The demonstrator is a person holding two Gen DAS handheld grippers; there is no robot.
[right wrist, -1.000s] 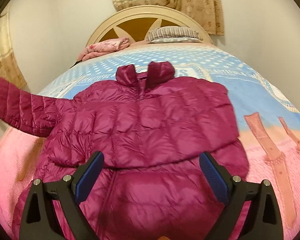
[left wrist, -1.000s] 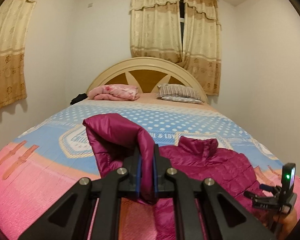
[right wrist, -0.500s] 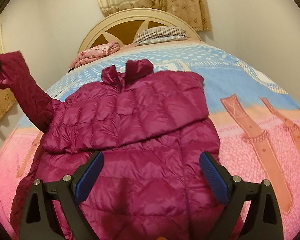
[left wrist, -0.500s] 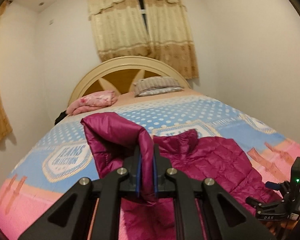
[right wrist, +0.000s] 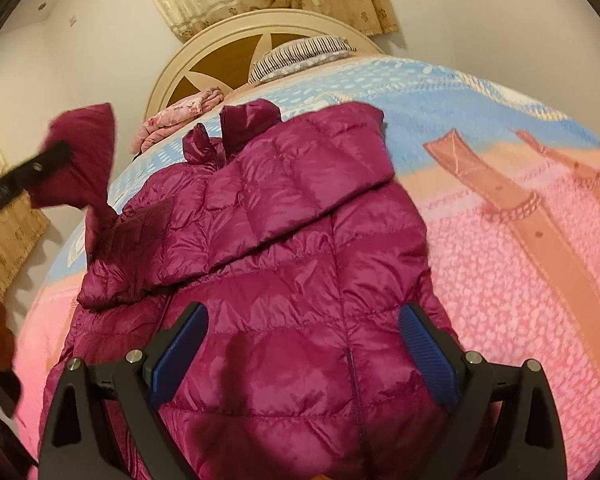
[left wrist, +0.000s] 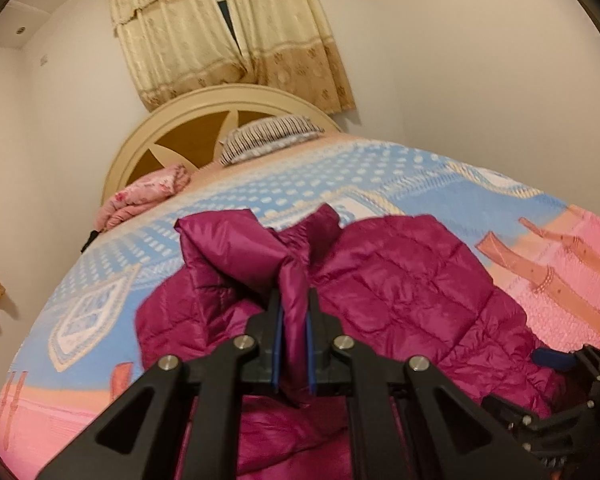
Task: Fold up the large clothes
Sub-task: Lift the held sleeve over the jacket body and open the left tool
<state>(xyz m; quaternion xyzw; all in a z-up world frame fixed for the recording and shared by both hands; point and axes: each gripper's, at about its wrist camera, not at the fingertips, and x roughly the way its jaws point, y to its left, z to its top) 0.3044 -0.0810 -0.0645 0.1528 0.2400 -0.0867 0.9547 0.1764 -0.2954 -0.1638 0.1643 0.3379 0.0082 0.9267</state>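
Note:
A magenta quilted puffer jacket (right wrist: 300, 248) lies front up on the bed, collar toward the headboard, one sleeve folded across its chest. My left gripper (left wrist: 294, 308) is shut on the end of the other sleeve (left wrist: 236, 248), lifted above the jacket's left side. In the right wrist view that lifted sleeve (right wrist: 88, 152) hangs at the far left with the left gripper (right wrist: 54, 152) clamped on it. Over the jacket's lower half my right gripper (right wrist: 302, 344) hovers open with nothing between its blue pads (right wrist: 424, 344). The jacket's body (left wrist: 412, 280) spreads to the right in the left wrist view.
The bed has a blue and pink patterned cover (right wrist: 520, 248) and a cream arched headboard (left wrist: 204, 128). A striped pillow (left wrist: 268, 138) and a folded pink blanket (left wrist: 148, 192) lie at its head. Beige curtains (left wrist: 236, 36) hang behind, with white walls on both sides.
My left gripper has carried the sleeve rightward and lower, over the jacket body, rolling as it went. The right gripper has sunk closer to the jacket, still open.

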